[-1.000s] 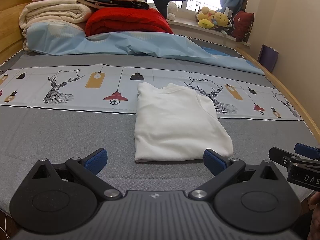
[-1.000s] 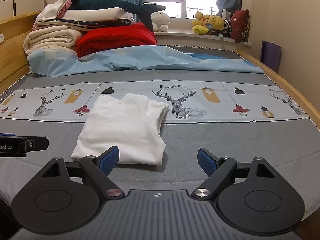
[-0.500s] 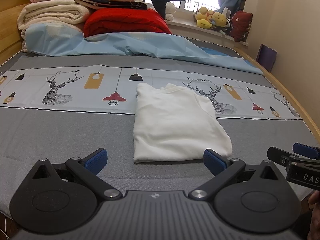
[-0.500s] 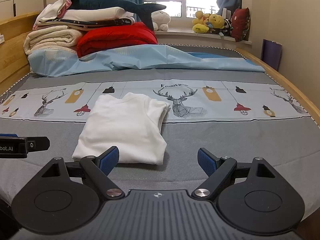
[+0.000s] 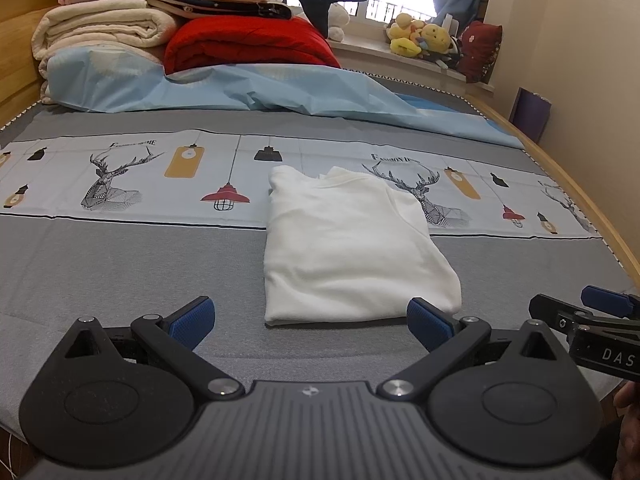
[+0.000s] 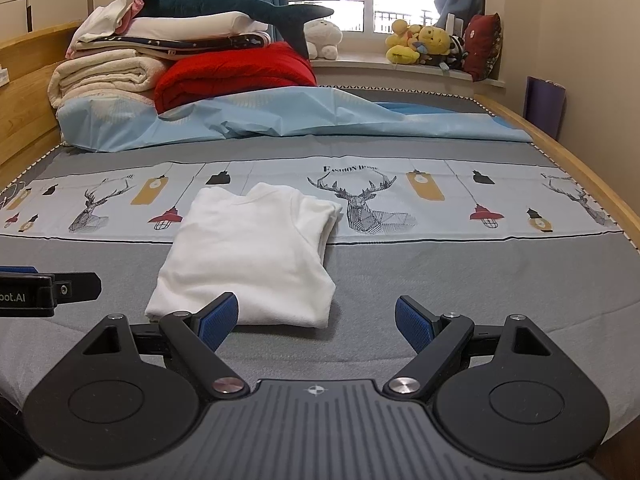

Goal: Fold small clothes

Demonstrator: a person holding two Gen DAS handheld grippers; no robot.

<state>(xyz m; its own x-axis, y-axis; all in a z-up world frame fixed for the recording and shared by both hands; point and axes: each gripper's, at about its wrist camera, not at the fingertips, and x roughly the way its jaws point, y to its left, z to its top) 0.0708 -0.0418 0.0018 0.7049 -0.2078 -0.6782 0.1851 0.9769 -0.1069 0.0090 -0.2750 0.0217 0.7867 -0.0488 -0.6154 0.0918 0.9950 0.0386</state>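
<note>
The left gripper (image 5: 310,314) hovers over the near edge of the grey printed bed cover (image 5: 120,264), its jaws spread wide and holding nothing. The right gripper (image 6: 316,316) is level with it, just beside it on the right, its jaws equally wide apart and empty; its blue-padded tip shows at the right margin of the left wrist view.

Just beyond both pairs of jaws lies the white folded cotton garment (image 5: 348,248), a rough rectangle resting flat on the bed cover, nearer the bed's near edge than its head. Its long axis runs away from the grippers, from the near folded hem towards the collar end, which overlaps the pale band printed with deer and lamps. Seen from the left gripper it sits straight ahead, its near hem spanning almost the whole gap between the jaws. Seen from the right gripper the same garment (image 6: 248,256) lies ahead and to the left, its near left corner behind the left pad. So the left gripper looks better centred on the near hem, while the right gripper is nearer the right-hand near corner. The shirt appears already folded; a last fold would likely bring the near hem towards the collar.

Farther off, a crumpled light blue sheet (image 5: 248,88) crosses the bed, with a red folded quilt (image 5: 248,40) stacked at the headboard end
</note>
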